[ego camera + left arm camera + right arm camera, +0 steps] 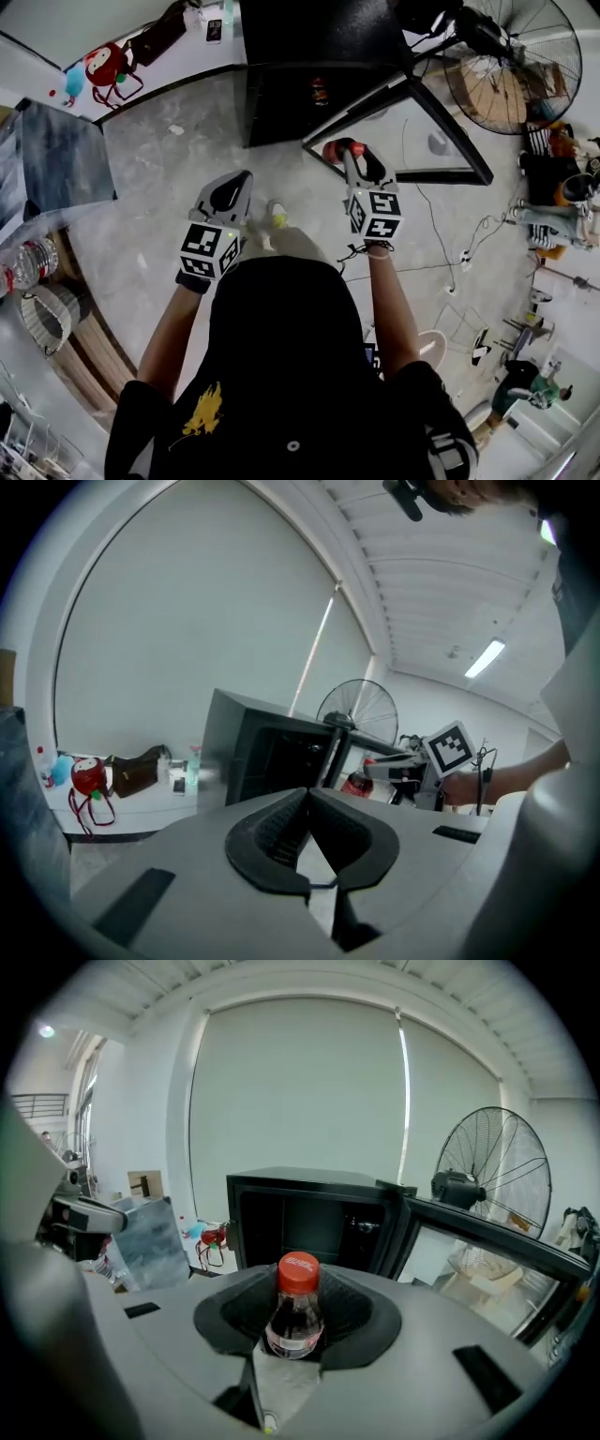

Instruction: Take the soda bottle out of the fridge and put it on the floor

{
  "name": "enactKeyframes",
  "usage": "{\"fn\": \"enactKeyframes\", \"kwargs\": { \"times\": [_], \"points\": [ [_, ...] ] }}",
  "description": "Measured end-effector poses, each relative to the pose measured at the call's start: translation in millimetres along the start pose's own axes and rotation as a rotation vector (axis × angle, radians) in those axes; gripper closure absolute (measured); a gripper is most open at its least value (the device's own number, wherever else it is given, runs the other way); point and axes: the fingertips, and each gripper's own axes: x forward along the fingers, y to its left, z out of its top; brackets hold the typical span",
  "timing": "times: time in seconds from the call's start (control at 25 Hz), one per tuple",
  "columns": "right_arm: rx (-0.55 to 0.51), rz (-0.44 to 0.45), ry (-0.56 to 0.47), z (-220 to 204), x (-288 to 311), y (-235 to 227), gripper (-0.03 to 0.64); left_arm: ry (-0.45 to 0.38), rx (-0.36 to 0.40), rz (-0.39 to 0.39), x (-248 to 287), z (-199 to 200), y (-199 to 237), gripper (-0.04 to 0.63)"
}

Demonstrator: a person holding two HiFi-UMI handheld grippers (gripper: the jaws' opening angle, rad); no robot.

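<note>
The soda bottle (296, 1324), dark with a red cap, stands upright between the pads of my right gripper (300, 1286), which is shut on it just below the neck. In the head view the right gripper (349, 155) holds the bottle (331, 152) above the floor, in front of the black fridge (281, 103), beside its open door (450, 141). The fridge (309, 1213) looks dark inside. My left gripper (234, 183) hangs to the left with its tips together and nothing between them (307, 799). From the left gripper view the bottle (357, 782) shows at the right.
A large standing fan (511, 61) is right of the fridge. A grey panel (56, 159) and a plastic water bottle (28, 262) lie at the left. A red bag (103, 66) sits by the far wall. Cables (469, 244) trail on the concrete floor at the right.
</note>
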Motion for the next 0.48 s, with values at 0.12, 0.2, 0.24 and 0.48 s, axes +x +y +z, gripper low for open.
{"fn": "enactKeyframes", "kwargs": {
  "times": [0.12, 0.2, 0.24, 0.48],
  "points": [
    [0.007, -0.029, -0.003, 2, -13, 1, 0.495, 0.014, 0.021, -0.048, 7, -1, -1, 0.577],
    [0.01, -0.036, -0.005, 3, -20, 4, 0.495, 0.022, 0.042, -0.071, 10, -1, -3, 0.577],
    [0.014, -0.033, -0.009, 4, -23, 5, 0.495, 0.024, 0.054, -0.074, 11, 0, -3, 0.577],
    [-0.009, 0.027, -0.023, -7, -43, -2, 0.495, 0.03, 0.076, -0.05, 26, -1, -31, 0.577]
  ]
}}
